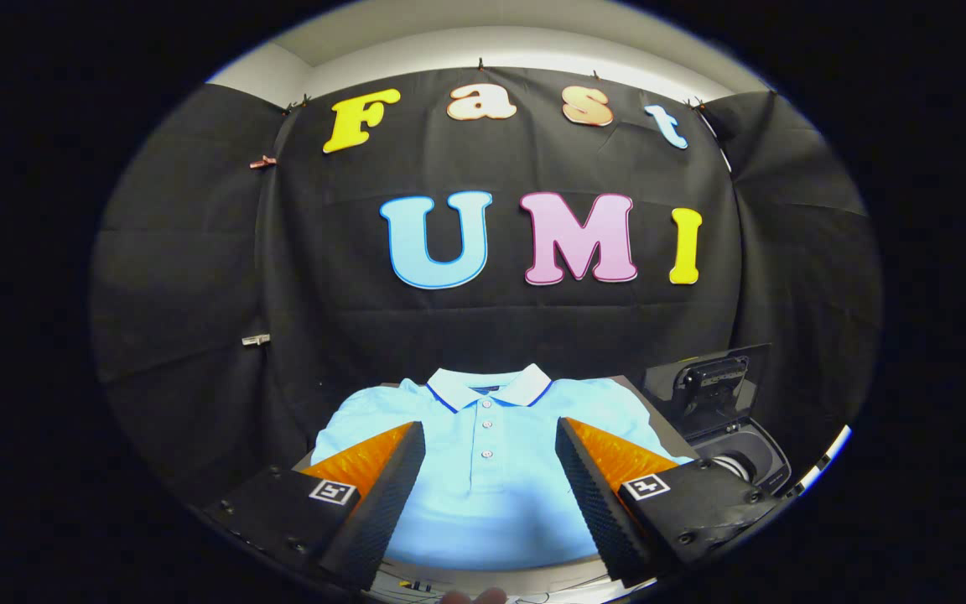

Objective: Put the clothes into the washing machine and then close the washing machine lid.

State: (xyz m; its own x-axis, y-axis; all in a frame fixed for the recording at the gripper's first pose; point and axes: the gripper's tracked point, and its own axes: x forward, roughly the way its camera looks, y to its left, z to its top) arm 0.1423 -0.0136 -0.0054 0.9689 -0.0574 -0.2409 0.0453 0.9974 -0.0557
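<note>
A light blue polo shirt (487, 470) with a white collar and a buttoned placket lies flat on a table, collar toward the back wall. My gripper (490, 436) is open above it, its two ridged black fingers (395, 482) spread wide on either side of the placket, nothing held between them. Beyond the right finger sits a small dark washing machine (747, 457), its lid (709, 382) standing open and upright behind the round drum opening.
The table (659, 419) shows as a brown strip along the shirt's right side, between shirt and washer. Black cloth walls close in behind and on both sides. A fingertip of a person's hand (475, 596) shows just under the gripper.
</note>
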